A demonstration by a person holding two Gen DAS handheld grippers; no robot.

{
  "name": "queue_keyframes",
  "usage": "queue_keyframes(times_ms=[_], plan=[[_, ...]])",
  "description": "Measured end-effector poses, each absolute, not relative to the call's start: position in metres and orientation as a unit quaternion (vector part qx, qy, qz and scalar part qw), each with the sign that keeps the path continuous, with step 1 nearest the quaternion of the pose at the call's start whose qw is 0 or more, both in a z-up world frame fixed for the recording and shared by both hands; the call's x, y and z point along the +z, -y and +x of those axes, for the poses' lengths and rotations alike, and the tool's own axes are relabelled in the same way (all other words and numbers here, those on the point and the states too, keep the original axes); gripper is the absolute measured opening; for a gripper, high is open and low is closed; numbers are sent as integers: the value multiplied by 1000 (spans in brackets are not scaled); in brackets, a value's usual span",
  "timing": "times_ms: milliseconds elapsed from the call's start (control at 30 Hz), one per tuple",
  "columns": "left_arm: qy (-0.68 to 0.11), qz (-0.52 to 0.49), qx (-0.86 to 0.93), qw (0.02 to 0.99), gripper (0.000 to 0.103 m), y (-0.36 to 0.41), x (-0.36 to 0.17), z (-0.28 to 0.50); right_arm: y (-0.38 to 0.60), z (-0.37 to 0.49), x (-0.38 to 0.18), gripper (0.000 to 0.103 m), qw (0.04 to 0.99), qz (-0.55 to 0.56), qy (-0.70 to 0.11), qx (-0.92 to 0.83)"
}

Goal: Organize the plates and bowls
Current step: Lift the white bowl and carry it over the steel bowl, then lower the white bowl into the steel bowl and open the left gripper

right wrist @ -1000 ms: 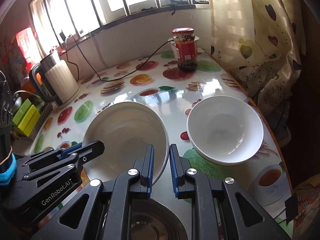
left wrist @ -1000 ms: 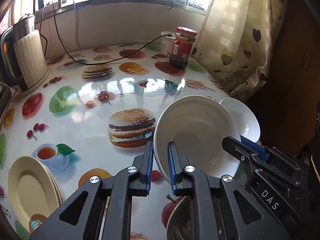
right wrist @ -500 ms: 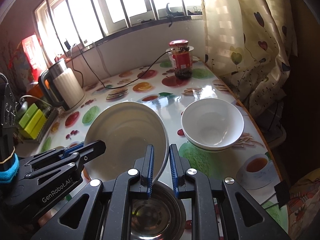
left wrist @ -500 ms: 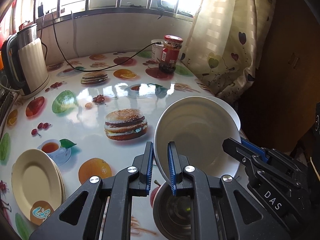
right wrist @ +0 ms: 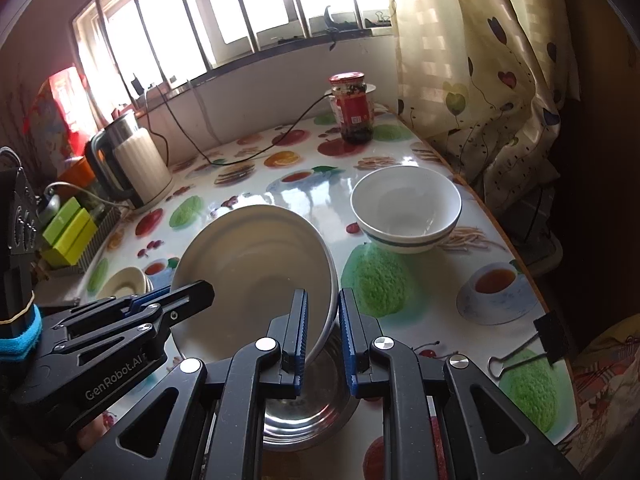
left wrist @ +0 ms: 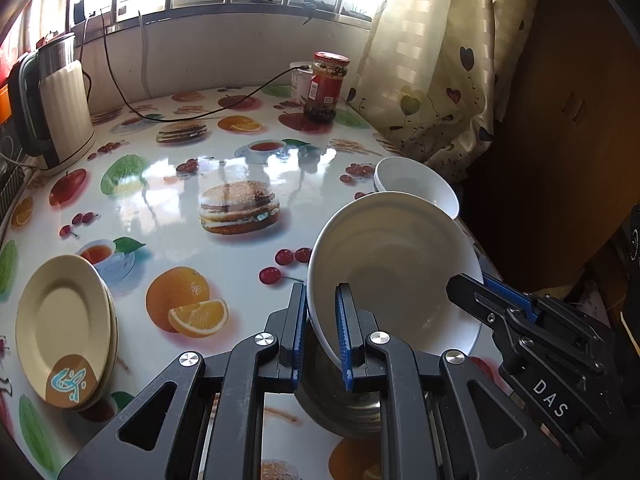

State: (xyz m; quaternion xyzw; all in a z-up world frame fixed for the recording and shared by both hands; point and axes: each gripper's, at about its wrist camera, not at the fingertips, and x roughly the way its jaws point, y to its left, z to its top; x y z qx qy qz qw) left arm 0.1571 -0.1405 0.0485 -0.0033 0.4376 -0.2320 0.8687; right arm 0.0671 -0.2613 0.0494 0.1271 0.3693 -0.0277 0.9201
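Gripping the same large white bowl (left wrist: 394,268) from opposite sides, both grippers are holding it up off the table, tilted, over a stainless steel bowl (right wrist: 304,416) that is sitting at the table's near edge. The left gripper (left wrist: 322,332) is clamping the bowl's left rim between its blue-padded fingers (left wrist: 299,328), one pad outside the wall and one inside. The right gripper (right wrist: 323,332) is doing the same on the opposite rim, its fingers (right wrist: 349,336) pinching the wall, and it is showing in the left view as the black tool at the bowl's far side. The steel bowl is lying directly beneath the lifted one, partly hidden by the fingers; whether the two are touching, I cannot tell.

Beyond them, a smaller white bowl (right wrist: 406,210) with a dark band under its rim is resting near the table's right edge, looking like two nested, well apart from the held bowl. Over by the left edge, a short stack of cream plates (left wrist: 64,330) is sitting flat. Farther back, a red-lidded jar (left wrist: 326,86) is standing near the far right corner beside the curtain (left wrist: 432,68), and an electric kettle (left wrist: 60,100) is standing at the far left, its black cord (left wrist: 192,114) trailing across the fruit-print tablecloth (left wrist: 168,200).
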Motion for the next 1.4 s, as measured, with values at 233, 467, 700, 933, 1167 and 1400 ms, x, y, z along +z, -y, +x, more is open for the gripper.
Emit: queue_keyframes(times_ms=[233,467,700,933,1167,1400], plan=[[-456,-2,-235,858,15,140,37,148,260,56,35,16,913,138,-383,-30],[-464,2,-233,855,15,141,31,144,259,50,27,16,908,141,-393,-30],[-477,4,-231,848,15,142,23,143,259,49,18,16,903,146,-404,-30],[-475,6,-230,850,15,142,24,142,260,48,17,16,902,148,-406,-29],[-476,2,-232,848,15,141,23,142,260,48,17,17,902,146,-406,-29],[-478,-1,-232,847,15,140,22,142,260,48,17,18,902,148,-406,-29]])
